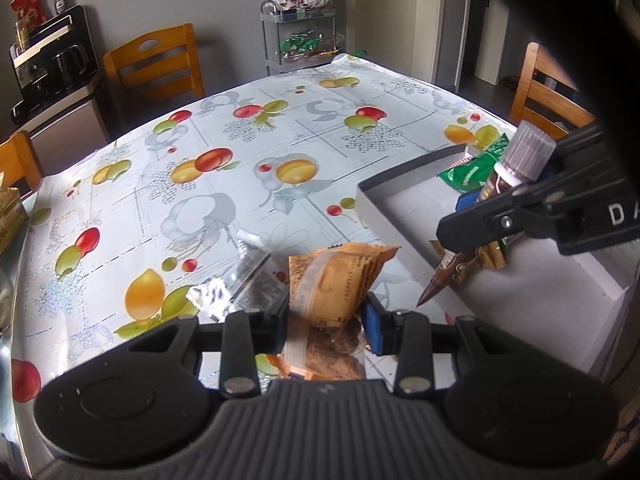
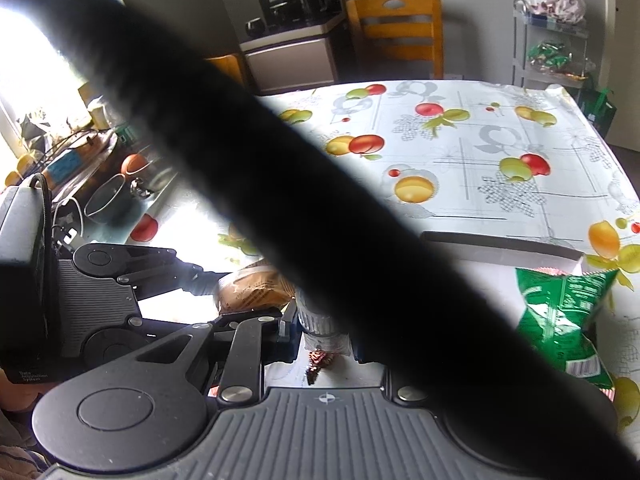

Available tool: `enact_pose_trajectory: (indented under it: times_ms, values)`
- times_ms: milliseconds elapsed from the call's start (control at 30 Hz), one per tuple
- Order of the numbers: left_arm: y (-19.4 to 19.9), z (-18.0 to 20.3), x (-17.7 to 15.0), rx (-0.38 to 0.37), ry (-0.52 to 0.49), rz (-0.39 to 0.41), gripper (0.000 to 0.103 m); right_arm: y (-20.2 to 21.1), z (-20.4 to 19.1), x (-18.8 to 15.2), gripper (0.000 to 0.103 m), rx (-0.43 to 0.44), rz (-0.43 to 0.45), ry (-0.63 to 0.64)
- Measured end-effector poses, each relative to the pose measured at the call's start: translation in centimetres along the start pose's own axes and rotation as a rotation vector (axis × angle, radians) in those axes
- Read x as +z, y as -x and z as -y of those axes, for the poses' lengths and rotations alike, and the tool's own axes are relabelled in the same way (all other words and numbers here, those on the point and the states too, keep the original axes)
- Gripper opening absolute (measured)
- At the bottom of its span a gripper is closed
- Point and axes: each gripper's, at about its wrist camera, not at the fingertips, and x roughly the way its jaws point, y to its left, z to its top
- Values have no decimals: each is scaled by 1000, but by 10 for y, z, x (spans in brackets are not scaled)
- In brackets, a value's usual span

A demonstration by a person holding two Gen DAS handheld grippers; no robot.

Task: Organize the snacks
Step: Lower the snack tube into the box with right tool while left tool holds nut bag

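Note:
My left gripper (image 1: pixel 326 326) is shut on an orange cookie packet (image 1: pixel 340 276), held just above the fruit-print tablecloth, left of a white box (image 1: pixel 404 196). A silver wrapper (image 1: pixel 240 276) lies on the cloth beside it. My right gripper (image 1: pixel 496 220) is shut on a brown cone-shaped snack with a ribbed clear cap (image 1: pixel 528 148); its tip (image 1: pixel 430 292) hangs over the box. In the right wrist view the cone (image 2: pixel 320 326) sits between the jaws, the left gripper (image 2: pixel 192 280) holds the packet (image 2: pixel 252 286), and a green bag (image 2: pixel 564 320) lies in the box.
A black cable (image 2: pixel 320 184) crosses the right wrist view and hides much of it. Wooden chairs (image 1: pixel 156 64) stand around the table. A coffee machine (image 1: pixel 52 60) on a cabinet and a wire rack (image 1: pixel 300 36) with snacks stand by the far wall. A green bag (image 1: pixel 472 168) and orange packet lie inside the box.

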Motion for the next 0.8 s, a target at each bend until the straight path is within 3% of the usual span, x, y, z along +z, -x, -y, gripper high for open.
enact_pose_trajectory:
  times_ms: [800]
  values:
    - [-17, 46, 21, -101, -85, 8, 35, 32, 40, -23, 26, -84, 28, -94]
